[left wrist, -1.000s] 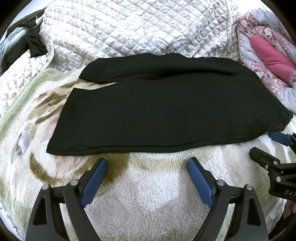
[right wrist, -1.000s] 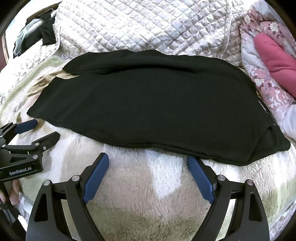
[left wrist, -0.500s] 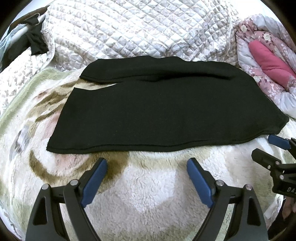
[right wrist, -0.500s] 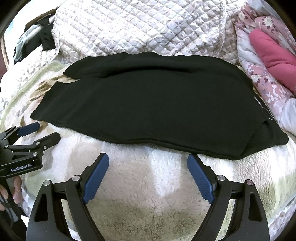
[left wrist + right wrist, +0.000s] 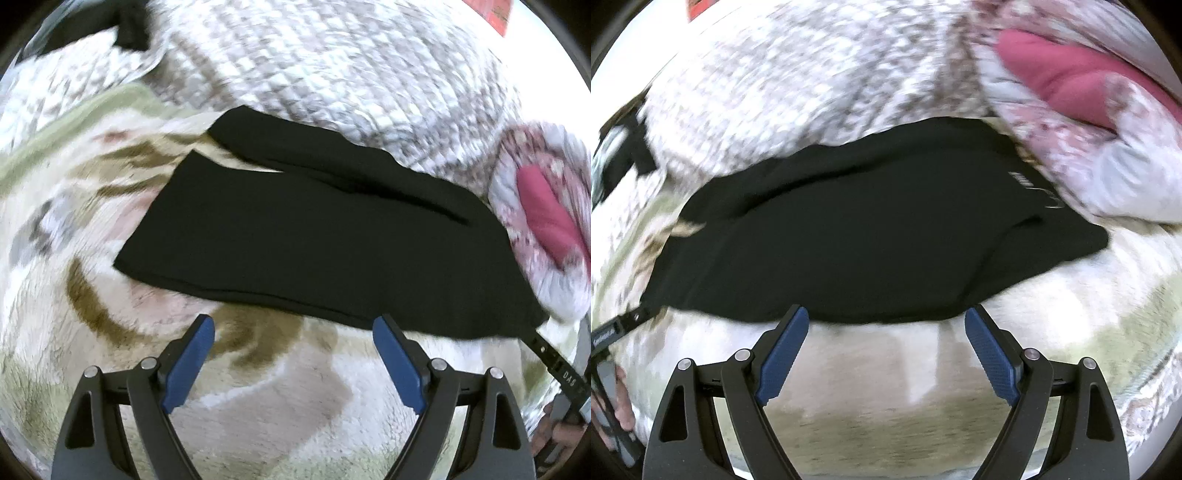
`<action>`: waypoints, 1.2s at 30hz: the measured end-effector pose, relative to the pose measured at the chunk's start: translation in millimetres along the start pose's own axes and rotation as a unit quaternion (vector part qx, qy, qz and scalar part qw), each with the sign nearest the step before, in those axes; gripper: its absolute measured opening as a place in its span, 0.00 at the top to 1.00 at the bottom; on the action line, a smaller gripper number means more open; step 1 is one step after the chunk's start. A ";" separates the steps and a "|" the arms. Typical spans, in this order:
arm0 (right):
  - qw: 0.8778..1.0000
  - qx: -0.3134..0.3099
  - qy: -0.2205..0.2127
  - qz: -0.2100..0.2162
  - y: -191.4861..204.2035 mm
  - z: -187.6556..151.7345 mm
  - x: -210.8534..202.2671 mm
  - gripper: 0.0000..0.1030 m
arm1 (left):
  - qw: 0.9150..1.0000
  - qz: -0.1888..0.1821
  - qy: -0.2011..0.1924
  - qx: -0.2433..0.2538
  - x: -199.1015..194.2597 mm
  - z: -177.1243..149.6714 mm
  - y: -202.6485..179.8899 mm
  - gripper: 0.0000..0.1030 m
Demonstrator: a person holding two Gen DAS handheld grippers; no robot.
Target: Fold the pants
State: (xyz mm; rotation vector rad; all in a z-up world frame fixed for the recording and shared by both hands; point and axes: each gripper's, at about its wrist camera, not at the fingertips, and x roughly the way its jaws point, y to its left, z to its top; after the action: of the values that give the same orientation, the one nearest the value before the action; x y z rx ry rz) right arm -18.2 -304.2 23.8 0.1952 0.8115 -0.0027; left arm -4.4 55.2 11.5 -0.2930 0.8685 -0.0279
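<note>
Seen from the left wrist, going left to right: fleecy blanket (image 5: 258, 398) with brown and green markings underneath everything, quilted cover (image 5: 332, 74) heaped along the far side, floral bedding (image 5: 535, 258) with a pink roll at the far right. Black pants (image 5: 314, 236) spread flat on the blanket, running slantwise from the left end at mid-frame down to the right end near the floral bedding, a second layer showing along the far edge. Left gripper (image 5: 293, 354) empty, blue pads (image 5: 188, 360) spread wide, hovering over bare blanket on the near side of the pants. Left pad well short of the hem; tip of the right pad just at the near hem, contact not clear. At the far right edge, a black bar of the right gripper reaching the right end of the pants, with a hand (image 5: 554, 432) partly visible below it.

Seen from the right wrist, blurred by motion: far left, a black bar of the left gripper beside the left end of the pants (image 5: 857, 236), a hand (image 5: 622, 398) below. Pants lying across the middle, small pale lettering near the right end, right corner doubled over. Right gripper (image 5: 886, 350) empty, blue pads (image 5: 991, 360) spread wide, both tips just at the near hem, the hem bulging toward the gap between them. Actual touch not discernible.
</note>
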 end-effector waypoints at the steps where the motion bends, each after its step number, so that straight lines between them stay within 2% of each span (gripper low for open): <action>1: 1.000 0.012 -0.001 -0.002 -6.1 2.0 -0.6 0.17 | 1.000 -0.002 0.003 -0.009 0.5 0.2 3.3 0.14; 4: 0.999 0.047 0.006 0.003 -20.2 6.3 3.1 0.22 | 0.999 -0.004 0.013 -0.033 4.8 1.8 13.8 0.15; 10: 0.998 0.063 0.005 0.003 -26.3 13.5 11.7 0.22 | 0.998 -0.019 0.021 -0.050 11.5 8.0 21.1 0.15; 18: 0.992 0.117 -0.015 0.037 -42.0 36.0 25.3 0.22 | 0.997 -0.034 0.011 -0.065 22.5 21.5 29.7 0.15; 19: 0.991 0.123 -0.016 0.040 -43.3 37.5 25.7 0.23 | 0.997 -0.039 0.008 -0.073 24.1 23.3 32.5 0.15; 20: 0.991 0.129 -0.019 0.042 -45.6 39.6 25.9 0.28 | 0.996 -0.041 0.006 -0.078 25.2 24.6 34.3 0.15; 24: 0.987 0.154 -0.020 0.037 -57.9 44.0 28.3 0.51 | 0.996 -0.027 -0.004 -0.086 27.4 27.7 40.1 0.30; 28: 0.986 0.164 -0.020 0.032 -64.8 47.4 31.3 0.61 | 0.995 -0.014 -0.010 -0.094 32.9 33.0 45.8 0.42; 29: 0.986 0.164 -0.020 0.028 -65.5 48.4 32.2 0.67 | 0.995 -0.011 -0.010 -0.096 34.9 34.9 47.5 0.44; 31: 0.985 0.170 -0.018 0.022 -69.4 49.2 34.4 0.78 | 0.995 -0.004 -0.011 -0.099 38.0 37.4 51.0 0.57; 32: 0.984 0.177 -0.015 0.027 -72.7 49.5 35.8 0.80 | 0.995 -0.001 -0.012 -0.100 39.2 38.8 52.2 0.62; 34: 0.983 0.179 -0.013 0.027 -74.4 50.6 36.7 0.85 | 0.995 0.009 -0.010 -0.099 41.8 41.8 54.4 0.91; 36: 0.982 0.184 -0.015 0.033 -75.3 50.9 34.6 0.89 | 0.995 0.015 -0.008 -0.100 41.8 42.9 56.7 0.95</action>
State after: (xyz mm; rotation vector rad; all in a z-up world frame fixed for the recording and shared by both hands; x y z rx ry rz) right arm 36.5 -384.5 20.1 0.5698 0.7698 -0.0940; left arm 49.7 114.1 -8.6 -0.4672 0.8608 0.0896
